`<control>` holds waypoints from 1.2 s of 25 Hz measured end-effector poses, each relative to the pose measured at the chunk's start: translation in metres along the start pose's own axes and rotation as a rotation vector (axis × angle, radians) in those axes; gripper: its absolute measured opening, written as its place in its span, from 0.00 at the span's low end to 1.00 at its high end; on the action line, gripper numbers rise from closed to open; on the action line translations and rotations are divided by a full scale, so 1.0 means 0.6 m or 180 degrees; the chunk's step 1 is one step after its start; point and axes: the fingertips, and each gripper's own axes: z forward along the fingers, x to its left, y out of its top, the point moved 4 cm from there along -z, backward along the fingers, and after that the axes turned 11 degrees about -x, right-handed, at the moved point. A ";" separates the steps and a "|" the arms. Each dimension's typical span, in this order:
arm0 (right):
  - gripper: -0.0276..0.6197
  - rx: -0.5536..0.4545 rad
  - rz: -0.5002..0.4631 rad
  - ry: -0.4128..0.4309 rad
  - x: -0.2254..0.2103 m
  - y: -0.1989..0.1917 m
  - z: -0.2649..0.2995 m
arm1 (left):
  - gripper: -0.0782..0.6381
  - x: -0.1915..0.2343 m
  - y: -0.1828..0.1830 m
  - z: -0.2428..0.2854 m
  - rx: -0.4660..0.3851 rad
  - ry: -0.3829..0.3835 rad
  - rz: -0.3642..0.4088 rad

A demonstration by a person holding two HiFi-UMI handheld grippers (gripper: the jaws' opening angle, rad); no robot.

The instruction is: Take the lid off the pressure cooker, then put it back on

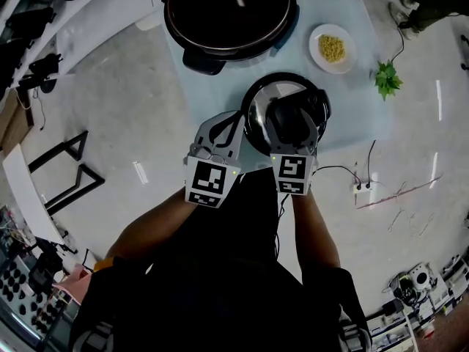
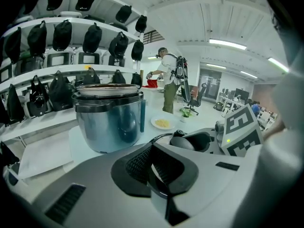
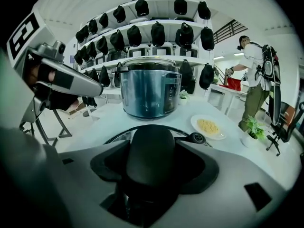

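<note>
- Right gripper (image 3: 152, 172) has its jaws closed on the lid's black handle (image 3: 151, 148), which fills the gap between them.
- Left gripper (image 2: 151, 167) has its jaws nearly together, pinching the steel rim at the lid's left edge.
- The lid (image 1: 258, 105) lies on the pale blue table (image 1: 344, 105), near its front edge and well apart from the cooker.
- The pressure cooker pot (image 3: 148, 91) stands open farther back. Its front control panel (image 3: 171, 91) carries print too small to read.
- A white plate (image 1: 316, 57) of yellow corn kernels sits to the right of the pot, and a small green plant (image 1: 386, 79) stands beyond it.
- The marker cubes (image 1: 207, 182) carry black-and-white square codes and no words.
</note>
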 end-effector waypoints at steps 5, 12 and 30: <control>0.49 0.0049 0.0041 -0.0004 -0.004 0.000 0.000 | 0.12 -0.007 0.014 -0.008 -0.0066 -0.0025 0.0021; 0.49 0.0038 0.0171 0.0020 -0.007 0.047 -0.034 | 0.12 -0.011 0.064 -0.042 -0.0277 -0.0016 0.0049; 0.49 -0.0559 -0.0211 0.0456 -0.048 0.348 -0.162 | 0.12 0.052 0.249 -0.138 -0.0826 0.0635 -0.0022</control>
